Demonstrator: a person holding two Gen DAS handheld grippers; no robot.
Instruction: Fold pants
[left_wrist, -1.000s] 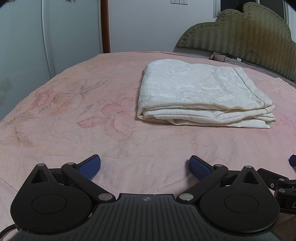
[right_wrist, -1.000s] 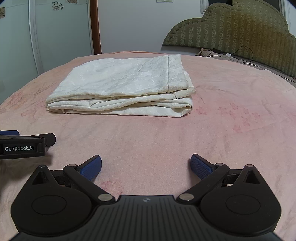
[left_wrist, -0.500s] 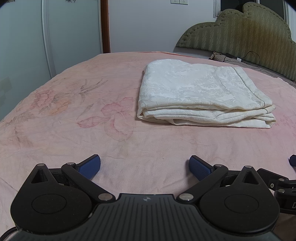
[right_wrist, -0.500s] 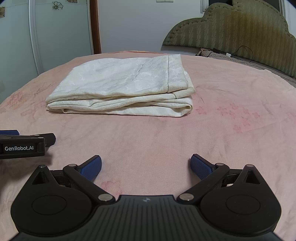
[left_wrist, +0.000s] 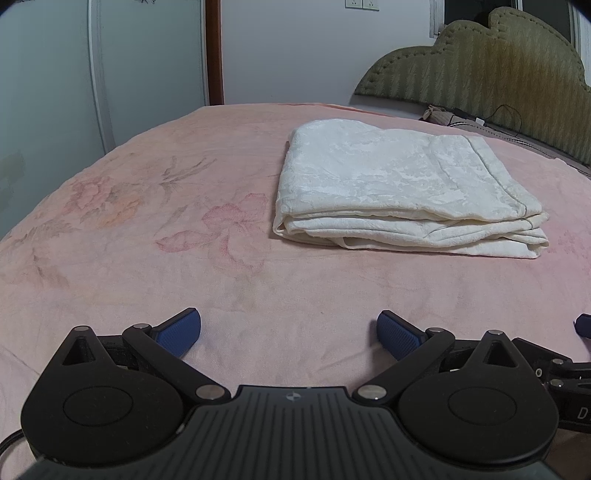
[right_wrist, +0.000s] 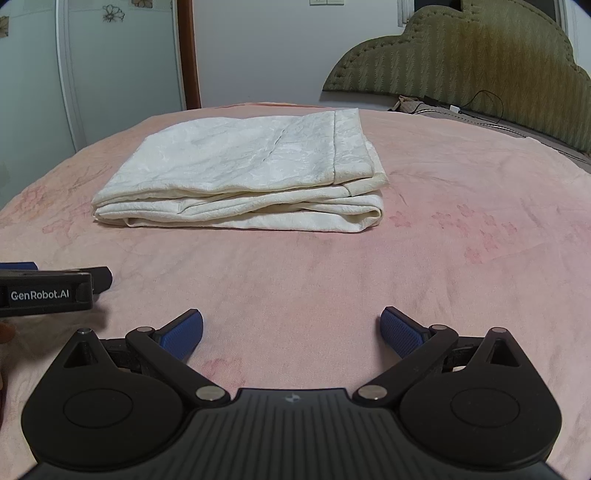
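Here, cream-white cloth pants with a soft leafy pattern (left_wrist: 402, 188), folded into a flat stack of layers in the middle of the bed. Lying on a pink blanket with faded flower prints (left_wrist: 147, 229). Stack edges facing the cameras, with the layers showing one over another. A stitched hem band along the right end of the top layer, clear in the right wrist view (right_wrist: 240, 173).

Near the bottom of the left wrist view, the black left gripper with blue rubber pads (left_wrist: 289, 330), spread wide, holding nothing, low over the blanket and well apart from the pants. One blue pad (left_wrist: 177, 330) on each side, blanket showing between them.

Same for the black right gripper with blue pads (right_wrist: 291, 330): spread wide, holding nothing, low over the blanket, well apart from the pants. Just beside it on the left edge of that view, the side of the left gripper with white letters reading "GenRobot.AI" (right_wrist: 40, 293).

Behind the bed, a green padded headboard with a wavy top (right_wrist: 461, 55), a thin black cable (right_wrist: 484, 101) by its foot, a pale wall, and a brown wooden post (left_wrist: 215, 51).
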